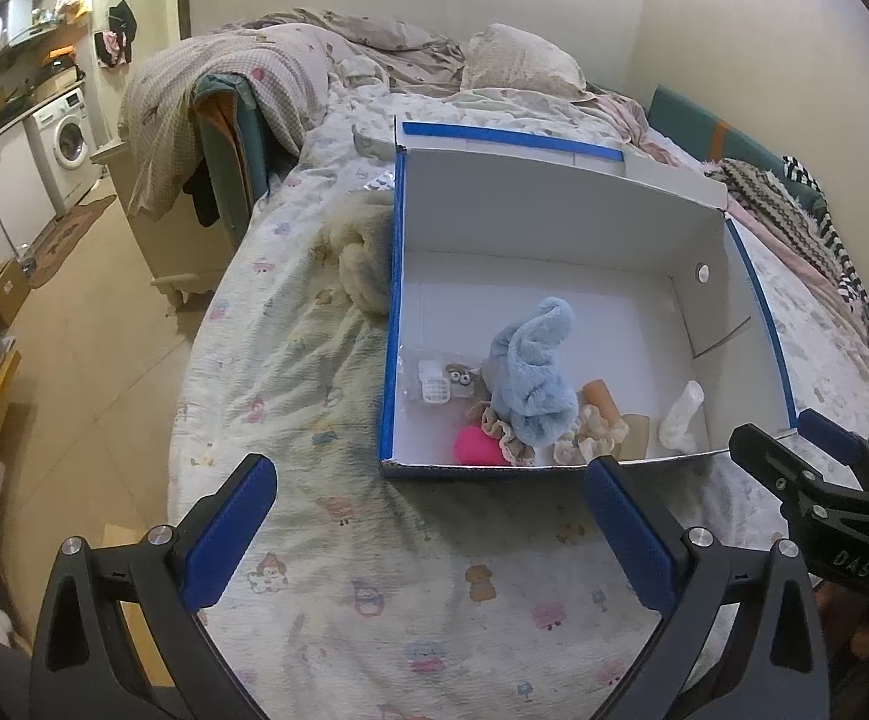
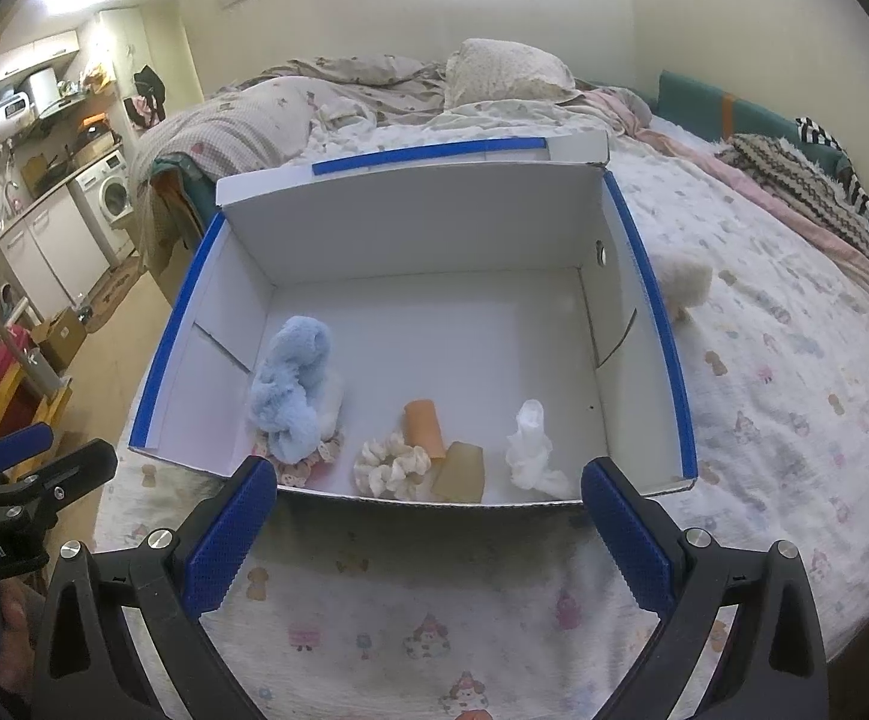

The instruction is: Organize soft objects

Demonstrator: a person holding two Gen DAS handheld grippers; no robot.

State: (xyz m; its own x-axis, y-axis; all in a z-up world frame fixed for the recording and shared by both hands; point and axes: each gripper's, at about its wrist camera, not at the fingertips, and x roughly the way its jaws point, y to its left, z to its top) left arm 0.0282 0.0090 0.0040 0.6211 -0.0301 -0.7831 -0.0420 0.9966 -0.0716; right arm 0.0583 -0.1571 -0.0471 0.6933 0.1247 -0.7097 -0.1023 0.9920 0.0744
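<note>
both grippers, left (image 1: pixel 428 525) and right (image 2: pixel 428 525), spread wide, holding nothing, hovering over bed (image 1: pixel 290 360) just before box (image 2: pixel 434 222). inside box near front wall: blue plush (image 2: pixel 293 387), scrunchie (image 2: pixel 392 465), white sock (image 2: pixel 533 447), orange roll (image 2: pixel 423 426). outside, touching box side: cream plush (image 1: pixel 365 264).

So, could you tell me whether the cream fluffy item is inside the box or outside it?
Outside. The cream fluffy item lies on the bed sheet against the box wall.
</note>
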